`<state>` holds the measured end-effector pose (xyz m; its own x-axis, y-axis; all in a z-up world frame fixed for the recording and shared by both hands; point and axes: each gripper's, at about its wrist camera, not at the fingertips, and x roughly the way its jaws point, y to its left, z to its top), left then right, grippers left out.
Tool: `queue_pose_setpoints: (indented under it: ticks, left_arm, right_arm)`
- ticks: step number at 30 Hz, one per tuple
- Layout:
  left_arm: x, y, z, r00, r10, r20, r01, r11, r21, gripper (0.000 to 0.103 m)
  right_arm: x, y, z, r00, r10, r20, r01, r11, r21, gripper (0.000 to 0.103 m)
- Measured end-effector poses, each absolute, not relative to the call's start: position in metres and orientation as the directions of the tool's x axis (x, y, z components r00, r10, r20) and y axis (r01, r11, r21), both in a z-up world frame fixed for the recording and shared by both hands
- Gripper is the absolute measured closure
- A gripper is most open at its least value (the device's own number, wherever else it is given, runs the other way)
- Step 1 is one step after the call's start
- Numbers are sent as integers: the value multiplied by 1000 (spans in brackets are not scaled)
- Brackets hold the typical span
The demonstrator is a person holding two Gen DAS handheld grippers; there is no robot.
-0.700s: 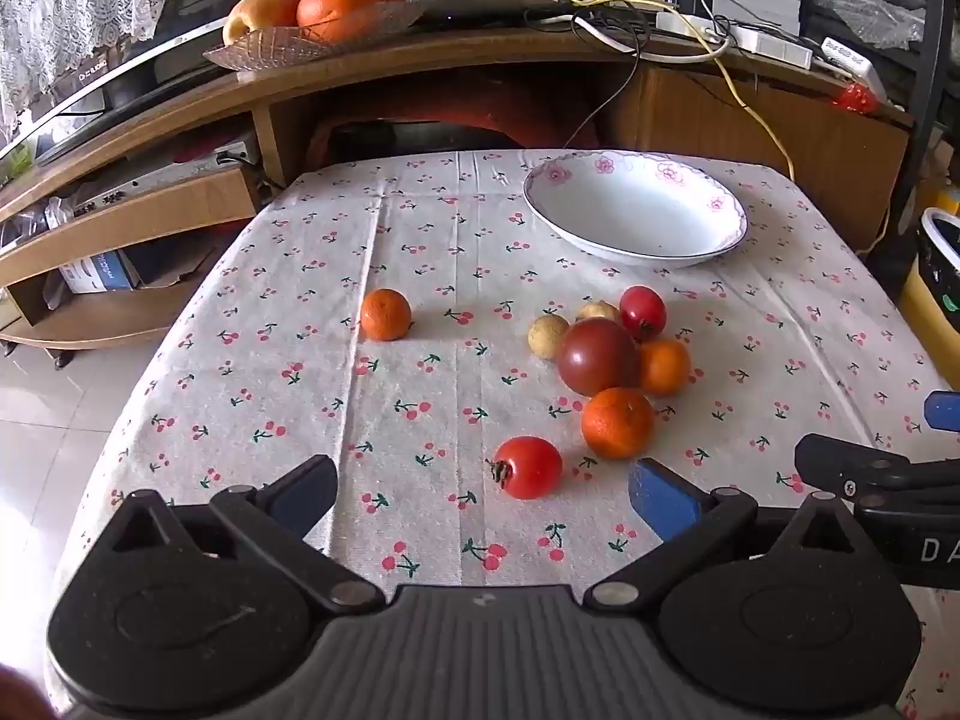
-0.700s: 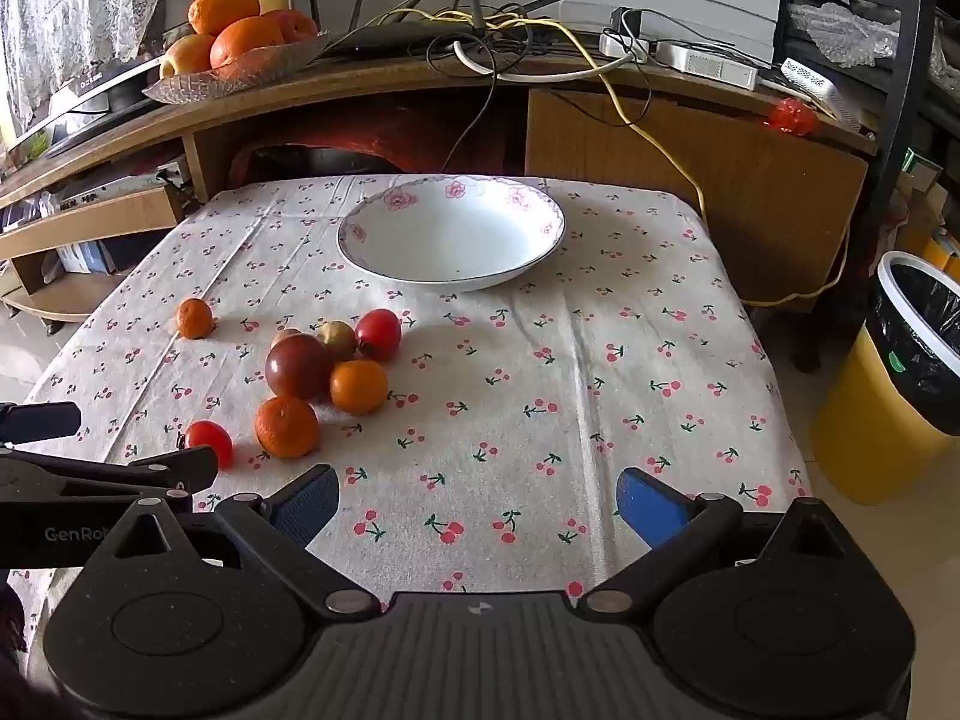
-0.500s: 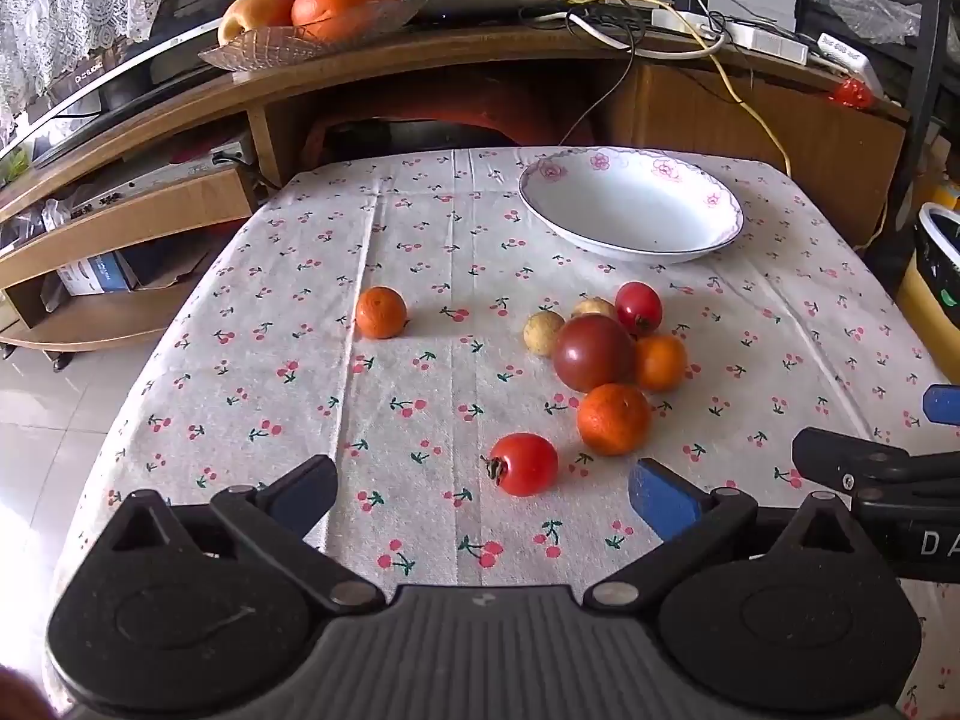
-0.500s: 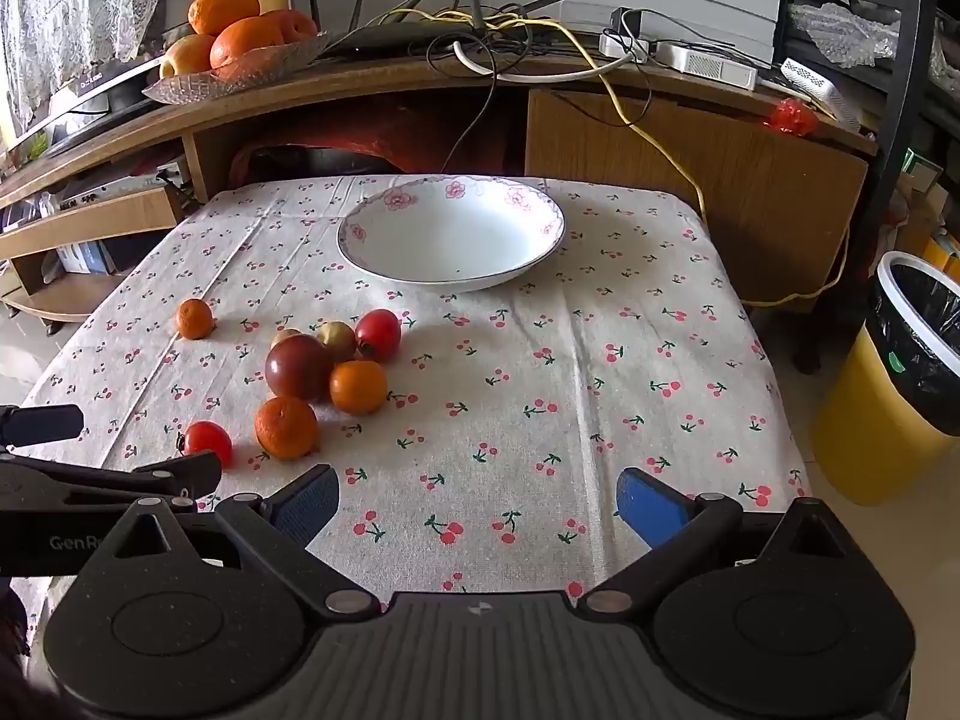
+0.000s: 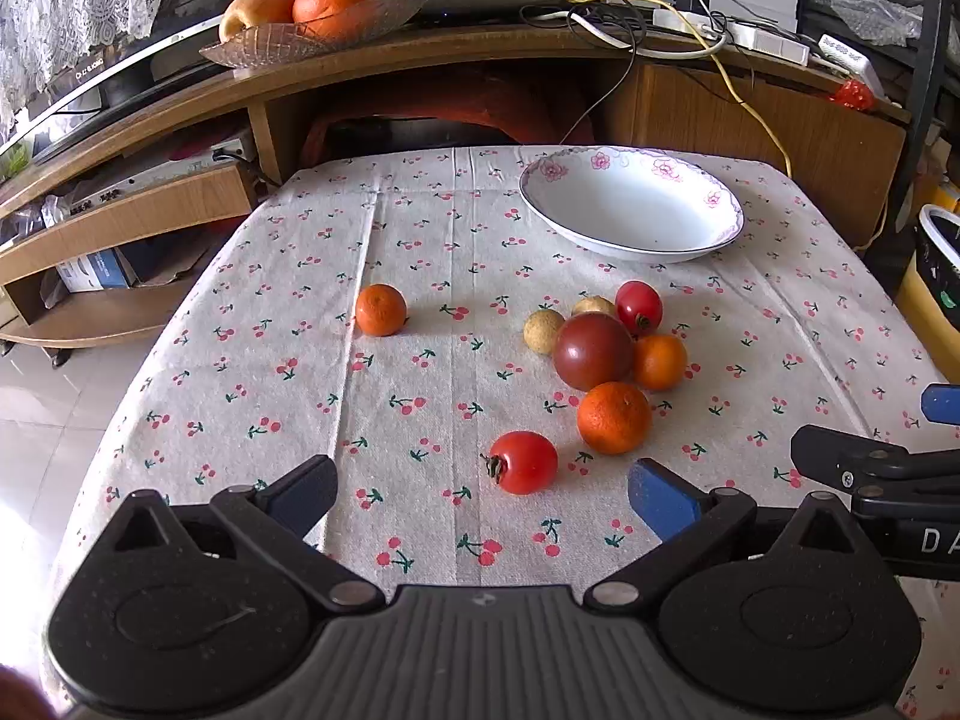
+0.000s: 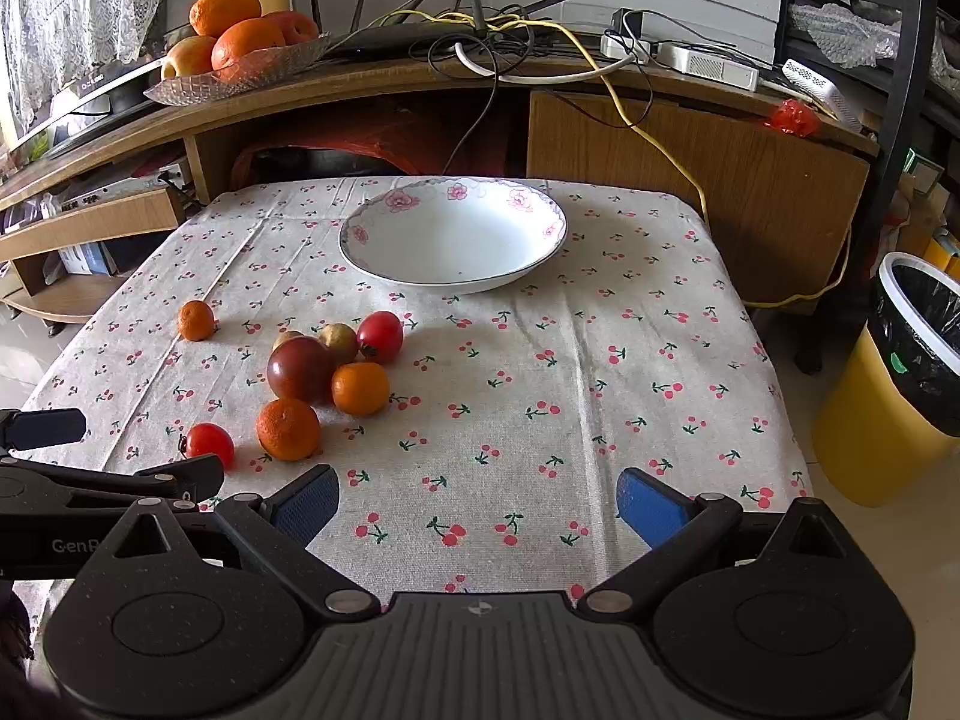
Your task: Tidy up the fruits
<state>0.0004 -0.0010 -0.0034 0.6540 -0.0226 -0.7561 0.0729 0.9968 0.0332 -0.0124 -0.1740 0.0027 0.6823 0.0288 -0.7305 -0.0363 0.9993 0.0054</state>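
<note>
Both spread wide and empty: left gripper (image 5: pixel 480 489) low over the near edge of the counter (image 5: pixel 288 312), right gripper (image 6: pixel 477 495) likewise, off to its side. Fruit cluster (image 6: pixel 324 372) left of centre: dark tomato (image 5: pixel 593 350) ringed by two oranges, two pale small fruits, a red tomato. Nearest red tomato (image 5: pixel 523 461) just ahead of the left gripper. Lone orange (image 5: pixel 380 309) apart, toward the left edge. Empty white bowl (image 6: pixel 454 237) at the far side. Bare cloth right of the cluster up to the right edge. Yellow bin (image 6: pixel 894 384) beyond that edge, whole only in the right view.
</note>
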Motion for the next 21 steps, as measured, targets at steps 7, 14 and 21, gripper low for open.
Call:
queue_pose_setpoints:
  ticks: [7, 14, 21]
  left_arm:
    - [0, 0, -4, 646, -28, -763, 68, 997, 21, 0]
    - [-4, 0, 0, 646, -16, -763, 69, 997, 38, 0]
    - [-10, 3, 13, 661, -8, -750, 77, 995, 58, 1]
  right_arm:
    - [-13, -173, 3, 682, 33, -731, -43, 999, 5, 9]
    - [-15, -171, 7, 682, 44, -730, -63, 998, 0, 9]
    - [-16, -167, 17, 690, 68, -721, -93, 996, 6, 9]
